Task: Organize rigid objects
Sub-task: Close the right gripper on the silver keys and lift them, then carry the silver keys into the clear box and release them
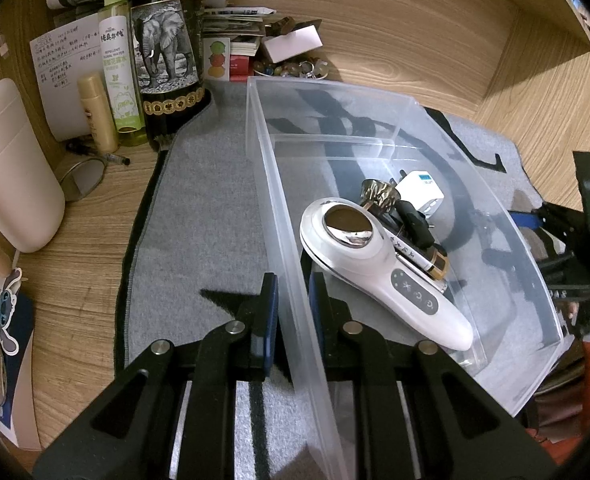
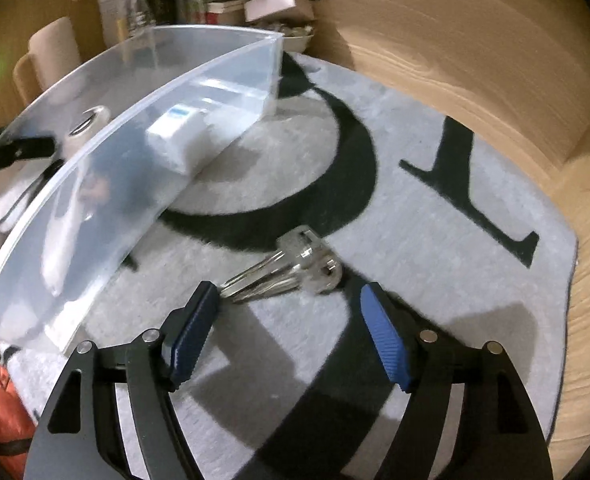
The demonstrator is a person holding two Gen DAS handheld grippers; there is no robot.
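With the left tongs [image 1: 293, 300] clenched on the clear bin's [image 1: 395, 128] wall and the right tongs [image 2: 289, 306] spread just behind the keys [image 2: 291, 266], the flat keys may slide across the mat [image 2: 435, 240] instead of lifting.

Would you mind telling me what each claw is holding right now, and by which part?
The left claw grips the clear plastic bin by its near side wall. The right claw is open, holding nothing, near the keys.
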